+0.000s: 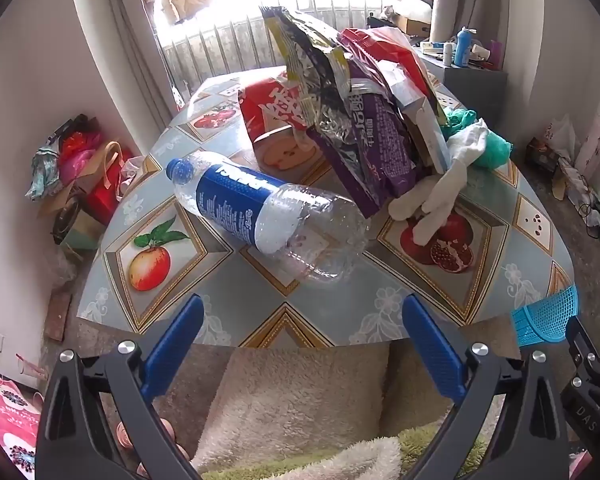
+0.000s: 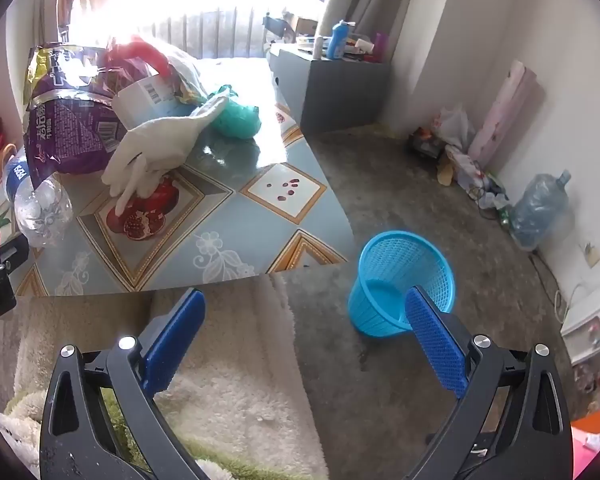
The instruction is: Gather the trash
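So nothing's been picked up yet as far as I can tell: the left gripper [image 1: 300, 344] and the right gripper [image 2: 304, 340] both hang short of the table's near edge, angled down, fingers spread wide with nothing between them. Makes sense to me as a ready pose, jaws opened up before committing to a grab. All the trash sits on the table [image 1: 384, 304], the one with the fruit-print cover: an empty plastic water bottle [image 1: 260, 212] with a blue label lies on its side closest to the left gripper, cap pointing away to the left, so I'd guess that's the easy first pick. Behind it there's a leaning pile of snack bags, a purple foil one [image 1: 364, 136] in front, a red bag [image 1: 272, 112] behind it and what looks like a carton wedged in. A white glove [image 2: 156, 148] droops off the pile onto the pomegranate picture, touching a bunched teal plastic bag [image 2: 236, 116]. The blue mesh wastebasket [image 2: 400, 280] stands upright on the floor just off the table's corner, right in front of the right gripper, and it looks empty. Annoying bit: the purple bag overhangs the bottle's base, so lifting the bottle could tip the pile. Fluffy fabric [image 2: 228, 380] under both grippers is probably the person's lap.
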Demonstrator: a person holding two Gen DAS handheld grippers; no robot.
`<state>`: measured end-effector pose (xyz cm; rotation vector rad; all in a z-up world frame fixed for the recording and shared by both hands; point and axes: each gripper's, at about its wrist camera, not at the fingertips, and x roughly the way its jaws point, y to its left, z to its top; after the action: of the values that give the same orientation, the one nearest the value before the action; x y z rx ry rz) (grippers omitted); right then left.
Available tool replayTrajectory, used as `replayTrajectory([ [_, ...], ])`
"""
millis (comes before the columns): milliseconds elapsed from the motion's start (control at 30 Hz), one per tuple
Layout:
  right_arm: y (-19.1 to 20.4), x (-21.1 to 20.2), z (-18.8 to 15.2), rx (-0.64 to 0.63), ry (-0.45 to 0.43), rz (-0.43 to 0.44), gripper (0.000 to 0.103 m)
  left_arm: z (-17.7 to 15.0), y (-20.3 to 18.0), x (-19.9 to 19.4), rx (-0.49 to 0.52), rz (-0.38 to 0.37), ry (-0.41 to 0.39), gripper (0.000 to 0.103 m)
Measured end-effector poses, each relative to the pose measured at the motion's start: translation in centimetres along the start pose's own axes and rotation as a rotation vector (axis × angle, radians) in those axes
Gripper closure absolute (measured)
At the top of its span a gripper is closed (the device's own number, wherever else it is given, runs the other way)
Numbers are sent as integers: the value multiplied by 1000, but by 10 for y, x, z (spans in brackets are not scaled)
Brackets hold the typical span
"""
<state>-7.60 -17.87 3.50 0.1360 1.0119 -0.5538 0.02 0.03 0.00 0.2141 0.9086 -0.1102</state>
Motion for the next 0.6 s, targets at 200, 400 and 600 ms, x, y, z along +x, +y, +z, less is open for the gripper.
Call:
replayTrajectory([
  [200,0,1,1,5,4,9,8,1,1,1,-5,9,9,6],
  [400,0,0,4,3,0,3,8,3,1,2,-15,16,20,6],
  [600,-2,1,4,13,-1,8,8,-1,4,9,-8,2,25,6],
])
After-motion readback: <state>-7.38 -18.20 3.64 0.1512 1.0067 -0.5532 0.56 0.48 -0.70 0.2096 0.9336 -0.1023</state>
